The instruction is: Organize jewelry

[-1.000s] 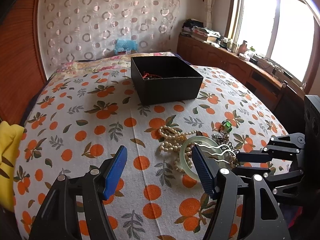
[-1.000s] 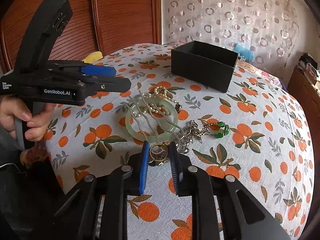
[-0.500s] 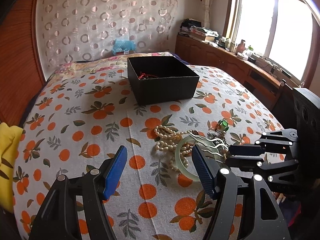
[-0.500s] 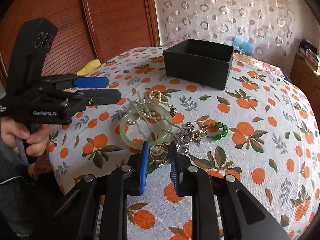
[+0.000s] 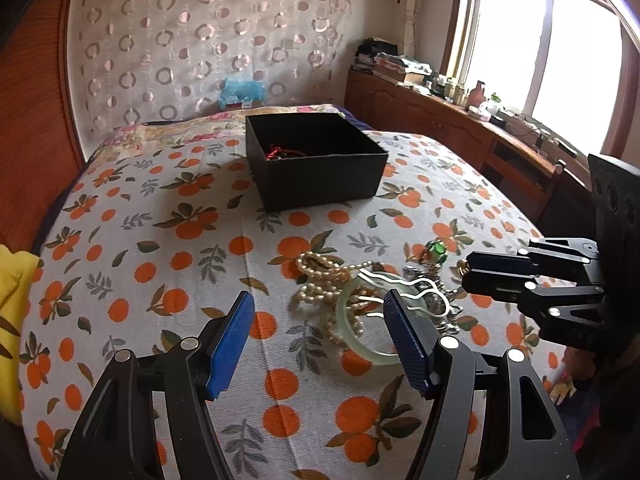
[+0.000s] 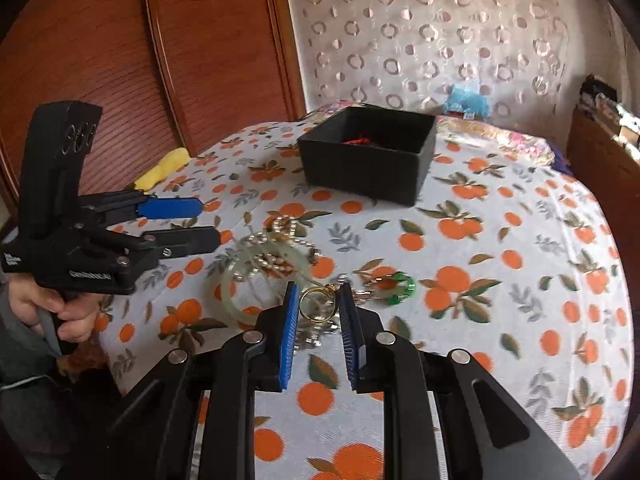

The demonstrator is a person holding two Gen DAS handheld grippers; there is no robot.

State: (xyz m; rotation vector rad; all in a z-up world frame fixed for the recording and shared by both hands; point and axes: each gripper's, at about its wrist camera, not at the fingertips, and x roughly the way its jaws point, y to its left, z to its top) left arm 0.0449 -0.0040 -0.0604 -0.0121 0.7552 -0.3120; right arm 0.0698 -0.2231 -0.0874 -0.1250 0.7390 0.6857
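Observation:
My right gripper [image 6: 319, 298] is shut on a gold ring [image 6: 316, 304] and holds it above the jewelry pile. The pile lies on the orange-print bedspread: a pale green bangle [image 5: 352, 330], a pearl necklace [image 5: 320, 276], a silver hair pin [image 5: 394, 286], a silver chain and a green bead piece [image 6: 400, 288]. My left gripper [image 5: 318, 328] is open and empty, low over the cloth just left of the pile. The black box [image 5: 316, 160] stands farther back with a red string item [image 5: 282, 153] inside. The right gripper also shows in the left wrist view [image 5: 496, 276].
A yellow cloth [image 5: 10, 320] lies at the bed's left edge. A wooden wardrobe [image 6: 120, 60] stands left of the bed. A wooden sideboard [image 5: 460, 120] with clutter runs under the window on the right. A blue toy [image 5: 240, 90] sits behind the box.
My right gripper closed on the gold ring and lifted it off the pile. The left gripper stayed open and drew back slightly.

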